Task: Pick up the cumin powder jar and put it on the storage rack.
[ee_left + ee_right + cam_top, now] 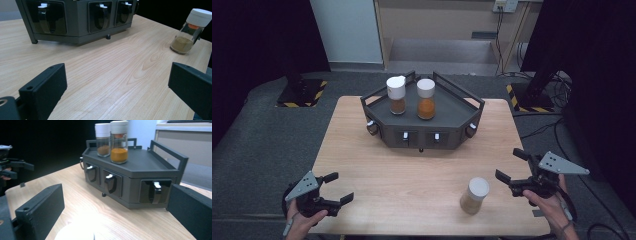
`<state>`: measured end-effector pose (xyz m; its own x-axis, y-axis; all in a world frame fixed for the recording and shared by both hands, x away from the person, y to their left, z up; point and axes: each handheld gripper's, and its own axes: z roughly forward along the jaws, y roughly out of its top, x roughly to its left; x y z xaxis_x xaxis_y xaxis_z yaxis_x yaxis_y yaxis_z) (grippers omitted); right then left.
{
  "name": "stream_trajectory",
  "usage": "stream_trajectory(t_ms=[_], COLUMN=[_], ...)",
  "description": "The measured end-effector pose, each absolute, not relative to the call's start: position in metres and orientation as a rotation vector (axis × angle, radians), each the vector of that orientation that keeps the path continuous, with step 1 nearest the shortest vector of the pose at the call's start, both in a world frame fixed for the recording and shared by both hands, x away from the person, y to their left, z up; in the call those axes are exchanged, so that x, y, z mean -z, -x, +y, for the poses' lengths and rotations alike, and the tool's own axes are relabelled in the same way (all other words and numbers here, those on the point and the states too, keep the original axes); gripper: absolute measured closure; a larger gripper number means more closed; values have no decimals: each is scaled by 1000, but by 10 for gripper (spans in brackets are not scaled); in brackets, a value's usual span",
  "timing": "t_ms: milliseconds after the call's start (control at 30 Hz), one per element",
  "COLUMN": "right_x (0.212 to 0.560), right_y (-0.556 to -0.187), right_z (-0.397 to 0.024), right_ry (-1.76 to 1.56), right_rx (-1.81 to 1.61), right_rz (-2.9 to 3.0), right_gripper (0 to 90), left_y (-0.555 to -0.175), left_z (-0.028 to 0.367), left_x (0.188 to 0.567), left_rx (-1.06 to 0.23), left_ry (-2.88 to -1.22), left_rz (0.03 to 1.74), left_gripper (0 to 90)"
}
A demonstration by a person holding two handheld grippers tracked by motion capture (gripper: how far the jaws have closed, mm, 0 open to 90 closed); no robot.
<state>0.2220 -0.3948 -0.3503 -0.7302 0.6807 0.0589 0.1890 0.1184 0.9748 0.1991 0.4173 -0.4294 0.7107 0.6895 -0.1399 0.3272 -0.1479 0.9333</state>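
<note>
A dark grey rack point(452, 107) point(75, 22) point(145, 167) stands at the table's far middle, with two white-capped spice jars on top: a brown one point(396, 95) point(103, 140) and an orange one point(426, 99) point(119, 142). A third jar of tan powder point(475, 195) point(191, 31) stands on the wooden table near its front right; its white cap point(75, 232) sits low between the right jaws. My left gripper point(339, 187) point(117, 90) hovers open over the front left corner. My right gripper point(511, 165) point(115, 212) is open just right of the tan jar, holding nothing.
The rack's front faces carry several small drawers with white-tipped latches point(405, 136) point(110, 182). The wooden tabletop point(412, 170) lies bare between the rack and the grippers. Black stands and cables point(537, 90) sit on the grey floor beyond the table.
</note>
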Motion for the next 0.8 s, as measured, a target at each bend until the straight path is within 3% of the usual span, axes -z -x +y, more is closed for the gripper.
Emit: stream_trajectory(t_ms=[433, 800], right_x=[311, 298], right_y=[-229, -237], right_z=[-391, -384], right_ry=[-692, -672], right_rx=[-1550, -1479], right_rz=[2200, 2315], right_gripper=[17, 28], left_y=[-200, -200], left_z=[416, 417], left_x=[429, 429], left_rx=[-381, -380], left_ry=[-1752, -1754], left_rz=[810, 812], left_gripper=[7, 7])
